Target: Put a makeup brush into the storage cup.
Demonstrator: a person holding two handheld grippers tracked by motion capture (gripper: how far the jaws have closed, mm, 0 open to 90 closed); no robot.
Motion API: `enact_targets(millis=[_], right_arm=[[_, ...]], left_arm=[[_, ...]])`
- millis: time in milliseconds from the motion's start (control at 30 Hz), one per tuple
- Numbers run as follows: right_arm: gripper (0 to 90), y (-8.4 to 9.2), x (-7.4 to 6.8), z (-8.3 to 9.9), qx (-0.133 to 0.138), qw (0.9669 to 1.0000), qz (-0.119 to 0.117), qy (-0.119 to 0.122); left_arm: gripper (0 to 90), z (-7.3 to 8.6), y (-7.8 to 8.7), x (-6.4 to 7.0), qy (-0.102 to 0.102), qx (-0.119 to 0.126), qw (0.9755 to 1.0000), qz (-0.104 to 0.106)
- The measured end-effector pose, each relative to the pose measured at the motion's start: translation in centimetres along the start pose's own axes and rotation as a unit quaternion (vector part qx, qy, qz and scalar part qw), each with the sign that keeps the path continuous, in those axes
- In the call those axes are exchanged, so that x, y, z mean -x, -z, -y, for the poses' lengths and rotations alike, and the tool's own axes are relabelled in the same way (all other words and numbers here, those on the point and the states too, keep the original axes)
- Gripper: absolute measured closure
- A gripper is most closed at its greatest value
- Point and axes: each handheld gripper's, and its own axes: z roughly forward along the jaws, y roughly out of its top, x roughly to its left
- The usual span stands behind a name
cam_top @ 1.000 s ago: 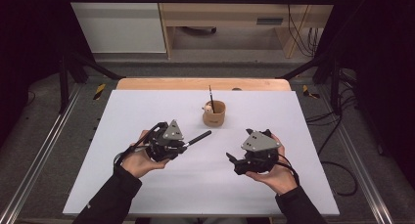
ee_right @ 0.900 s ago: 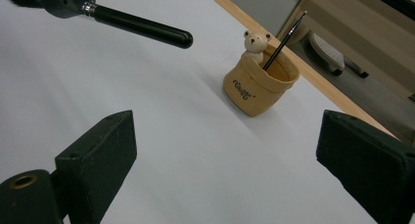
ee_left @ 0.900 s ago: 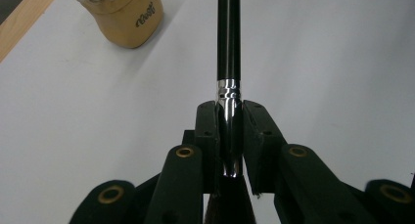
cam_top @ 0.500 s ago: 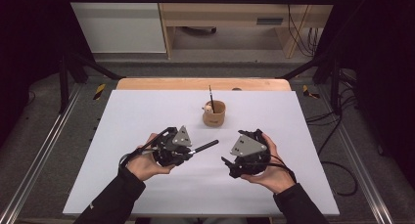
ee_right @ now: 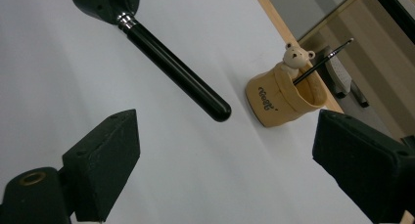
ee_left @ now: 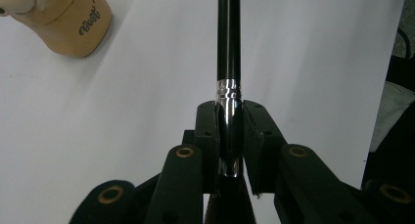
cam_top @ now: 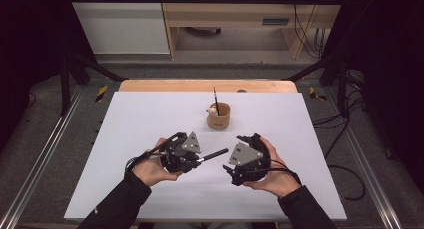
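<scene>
The left gripper [cam_top: 196,159] is squeezed tight on the silver band of a black, round-handled brush [ee_left: 229,48]. The brush sticks out toward the tan bear-shaped cup [cam_top: 218,116], not far from it. The right gripper [ee_right: 225,160] is wide open and holds nothing, close to the handle's end. To pass the brush well, I think the open jaws should slide around the handle, then squeeze gently. The white table top [cam_top: 150,114] sits on grey floor, with a wooden shelf behind the cup.
</scene>
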Motion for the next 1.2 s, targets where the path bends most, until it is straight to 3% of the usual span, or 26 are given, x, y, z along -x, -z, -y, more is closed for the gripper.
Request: enact_targets(millis=[233,500,733,800,933,1200], right_arm=[[15.1,-0.4,-0.8,-0.3,-0.015,0.9988,-0.013,0.044],[18.6,-0.8,-1.3,-0.6,-0.018,0.9971,-0.024,0.07],[26.9,-1.0,-1.6,-0.7,-0.022,0.9948,-0.021,0.097],[29.6,-1.2,-2.0,-0.8,-0.021,0.995,-0.023,0.095],[35.2,-1.3,-2.1,-0.8,-0.022,0.9921,-0.026,0.121],[44.9,-1.5,-2.4,-0.8,-0.023,0.9884,-0.032,0.147]], left_arm=[[77.4,-0.5,-0.2,0.4,-0.007,-0.01,0.9999,0.007],[77.4,-1.2,-0.7,0.9,-0.007,-0.015,0.9998,0.013],[77.4,-1.5,-1.1,1.1,-0.008,-0.023,0.9995,0.022],[77.4,-1.6,-1.1,1.1,-0.01,-0.025,0.9993,0.025],[77.4,-1.7,-1.1,1.2,-0.01,-0.027,0.9992,0.027],[77.4,-2.0,-1.0,1.1,-0.013,-0.031,0.999,0.031]])
